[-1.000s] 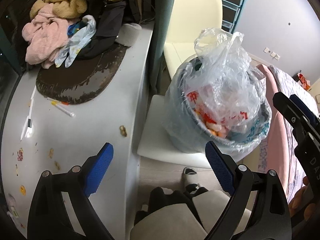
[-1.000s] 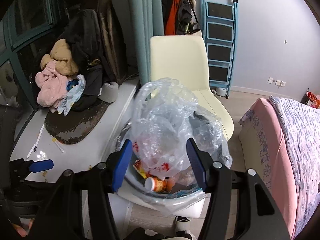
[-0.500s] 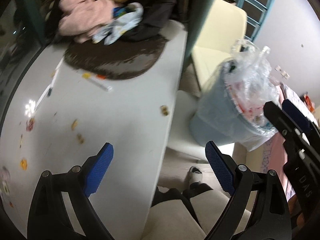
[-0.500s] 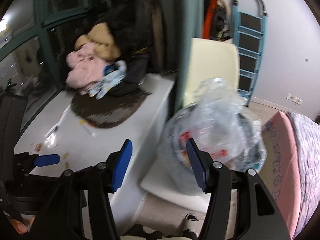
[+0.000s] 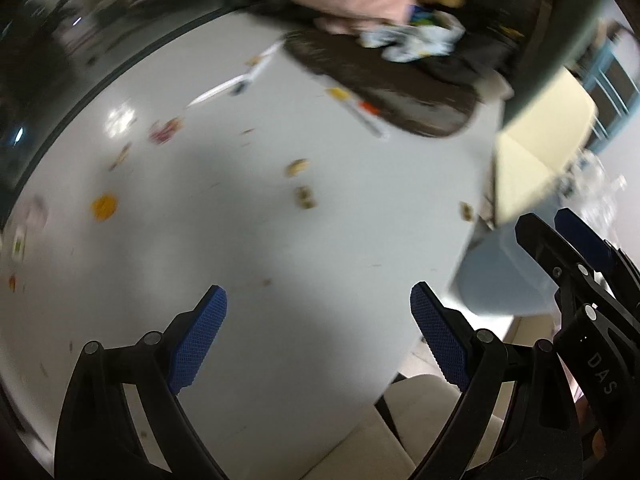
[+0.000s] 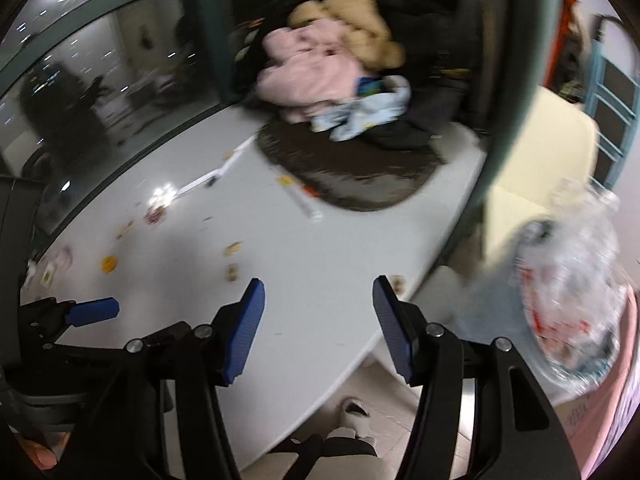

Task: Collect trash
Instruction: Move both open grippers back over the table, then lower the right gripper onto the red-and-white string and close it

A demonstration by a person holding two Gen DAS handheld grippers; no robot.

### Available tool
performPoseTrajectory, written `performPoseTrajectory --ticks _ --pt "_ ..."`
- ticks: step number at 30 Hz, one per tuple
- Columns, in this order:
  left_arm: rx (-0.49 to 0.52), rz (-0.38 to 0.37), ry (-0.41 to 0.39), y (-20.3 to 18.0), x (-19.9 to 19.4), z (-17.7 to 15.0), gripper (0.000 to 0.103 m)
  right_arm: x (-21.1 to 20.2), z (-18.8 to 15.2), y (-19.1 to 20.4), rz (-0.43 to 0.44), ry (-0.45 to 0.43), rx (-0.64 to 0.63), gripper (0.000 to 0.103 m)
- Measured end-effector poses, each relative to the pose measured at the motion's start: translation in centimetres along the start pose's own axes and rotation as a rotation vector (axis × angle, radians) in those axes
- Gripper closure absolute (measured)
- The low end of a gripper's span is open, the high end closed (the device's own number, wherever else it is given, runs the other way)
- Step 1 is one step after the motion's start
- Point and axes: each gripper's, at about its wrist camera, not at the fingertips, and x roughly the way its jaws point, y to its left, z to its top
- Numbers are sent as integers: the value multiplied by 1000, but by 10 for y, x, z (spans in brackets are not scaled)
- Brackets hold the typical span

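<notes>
Over the table (image 5: 320,240), both my left gripper (image 5: 318,336) and right gripper (image 6: 318,324) hang with jaws open and empty. Scraps (image 5: 304,198) lie scattered left of the bin (image 6: 560,308). Thin, flat bits could slip the jaws, or scoot off the table edge.

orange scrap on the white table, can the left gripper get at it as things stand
Probably yes. The left gripper is open and empty above the white table, and only bare surface lies between it and the orange scrap, off to its left.
</notes>
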Motion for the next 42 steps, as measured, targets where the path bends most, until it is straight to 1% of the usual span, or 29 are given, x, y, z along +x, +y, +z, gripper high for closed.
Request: performPoseTrajectory --ticks 4,7,8,10,12,15,19,21,23,27,32,34,37,40,42 --pt "-114 58 4 39 1 -3 13 20 13 33 87 16 -92 49" --pt "-208 116 12 69 0 -3 13 40 27 60 167 47 -162 49" --pt "-260 136 11 82 -2 -2 13 47 33 72 197 61 -194 49" --pt "-322 158 -2 98 -6 0 13 54 40 88 247 67 -256 49" --pt "-408 178 -21 114 -9 2 13 62 48 104 291 67 -321 49" --pt "-523 199 -46 130 -13 1 13 75 59 121 352 90 -373 49" --pt "-641 260 -69 141 -17 -2 13 93 64 139 434 128 -452 49" --pt "-678 284 -83 145 -18 -5 13 100 66 144 463 141 -471 49" --pt "-693 318 -90 146 -17 -5 13 107 69 149 494 160 -485 49" --pt "-681 375 -93 148 -12 2 13 119 75 157 527 182 -491 49" --pt "-659 417 -123 154 -11 13 13 134 83 168 546 203 -499 49" --pt "-659 406 -128 163 -6 20 13 139 88 173 551 205 -501 49" --pt "-693 343 -124 180 5 29 13 149 97 178 560 210 -493 49" --pt "-710 298 -145 196 13 36 13 166 107 190 571 247 -471 49" --pt "-749 256 -160 208 22 37 13 174 109 195 571 255 -474 49"
